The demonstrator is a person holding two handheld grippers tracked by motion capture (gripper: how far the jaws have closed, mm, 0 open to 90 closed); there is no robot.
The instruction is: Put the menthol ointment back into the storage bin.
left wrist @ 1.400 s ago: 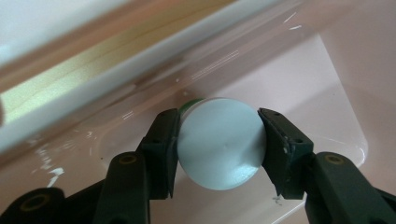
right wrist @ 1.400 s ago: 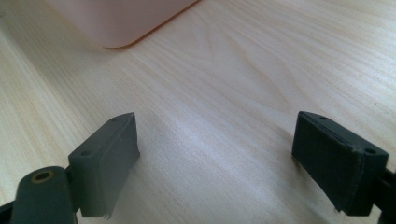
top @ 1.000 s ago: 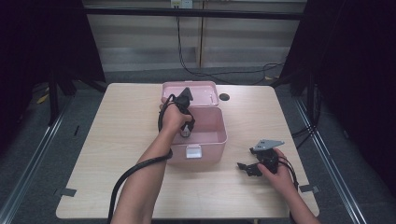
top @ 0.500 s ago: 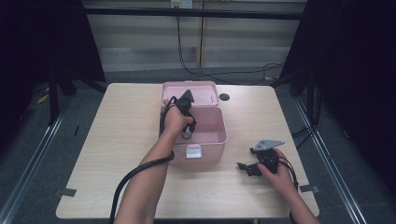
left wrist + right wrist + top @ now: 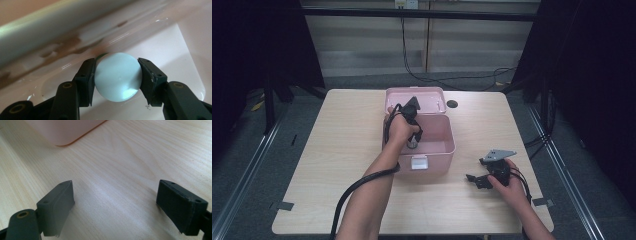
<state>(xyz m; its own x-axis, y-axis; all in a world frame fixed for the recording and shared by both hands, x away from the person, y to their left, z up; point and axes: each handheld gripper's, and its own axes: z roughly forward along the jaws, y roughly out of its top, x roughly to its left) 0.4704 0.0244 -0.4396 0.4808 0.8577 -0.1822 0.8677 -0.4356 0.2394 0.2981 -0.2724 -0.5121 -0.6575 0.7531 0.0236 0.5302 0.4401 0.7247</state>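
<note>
Left tool [image 5: 412, 142] points down into pink box [image 5: 447, 150], clamped on pale ball [image 5: 117, 76]; right tool [image 5: 116, 206] gapes, low over table [image 5: 342, 150].

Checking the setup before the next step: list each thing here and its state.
Pink box: open, lid tipped back.
White ball: inside the box, gripped between both pads.
Left tool: shut on the ball.
Right tool: open, holding nothing, over the table.

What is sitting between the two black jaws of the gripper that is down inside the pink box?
In the left gripper view, a pale round lid sits between the left gripper jaws, both pressing its sides, inside the pink box.
</note>
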